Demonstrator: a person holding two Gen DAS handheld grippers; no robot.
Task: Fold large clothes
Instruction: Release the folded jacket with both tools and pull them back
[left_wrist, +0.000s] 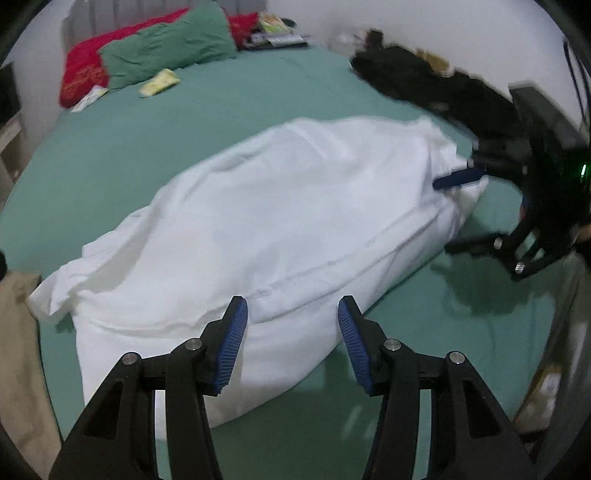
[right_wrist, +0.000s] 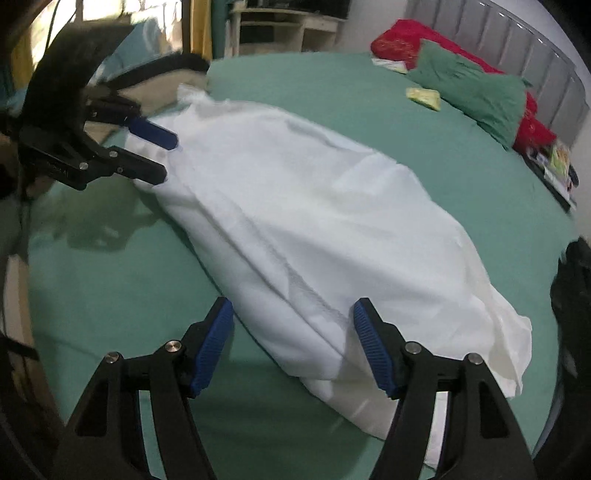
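So, counts first:
garment: 1 white garment (left_wrist: 280, 221), folded into a long band, lying on the bed (left_wrist: 184, 110)
hand-held grippers: 2, one at each end of it
pillows: 1 green pillow (left_wrist: 170, 48), 1 red pillow (left_wrist: 83, 70), both far ahead-left of the left hand-held gripper
long axis: runs from just ahead of the left hand-held gripper (left_wrist: 292, 326) diagonally away to its right, ending at the right hand-held gripper (right_wrist: 293, 332)
left state: jaws wide apart, holding nothing, garment end between and beyond the fingertips
right state: jaws wide apart, nothing clamped, garment end lying between the pads (right_wrist: 373, 347)
blur: far ends smeared, edges there unclear
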